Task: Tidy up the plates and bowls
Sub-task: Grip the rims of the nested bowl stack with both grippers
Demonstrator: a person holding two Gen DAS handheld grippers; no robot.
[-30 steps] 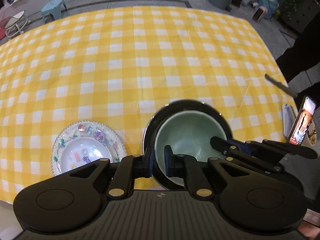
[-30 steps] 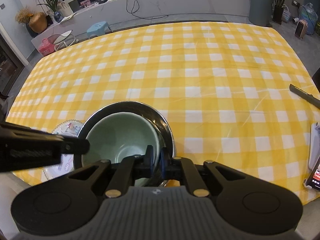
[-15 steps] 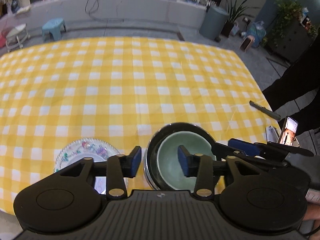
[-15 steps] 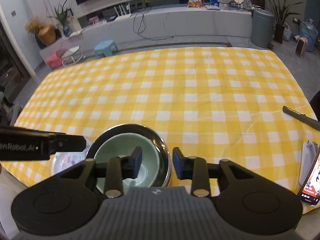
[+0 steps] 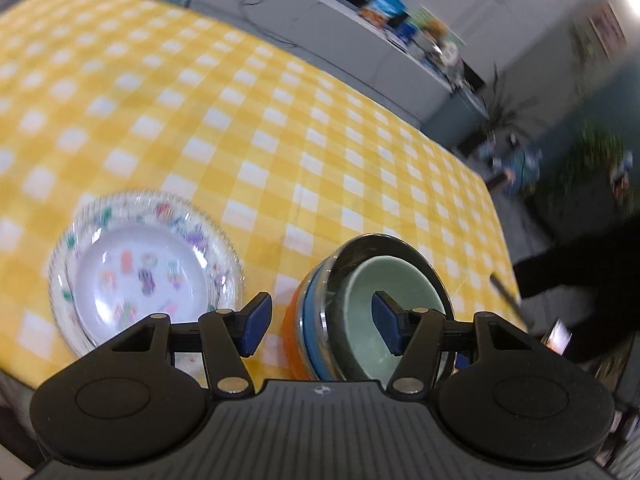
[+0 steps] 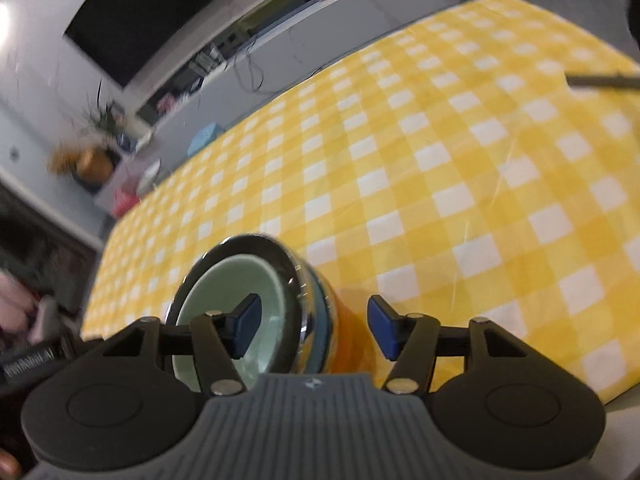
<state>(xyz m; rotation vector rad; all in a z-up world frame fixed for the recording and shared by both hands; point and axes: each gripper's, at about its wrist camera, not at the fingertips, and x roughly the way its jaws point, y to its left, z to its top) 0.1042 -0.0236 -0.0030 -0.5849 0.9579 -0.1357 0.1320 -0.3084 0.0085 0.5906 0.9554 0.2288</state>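
A pale green bowl sits nested in a steel bowl on a blue and orange stack near the table's front edge; it also shows in the right wrist view. A flowered plate lies to its left. My left gripper is open, its jaws on either side of the stack's left rim, holding nothing. My right gripper is open around the stack's right rim, holding nothing.
The yellow checked tablecloth covers the table. A dark pen-like object lies at the far right. A phone sits at the right edge. A person in black stands to the right.
Both grippers were shut on the bowl rims a second ago, then opened. They have since pulled back and tilted, and both views are blurred with motion.
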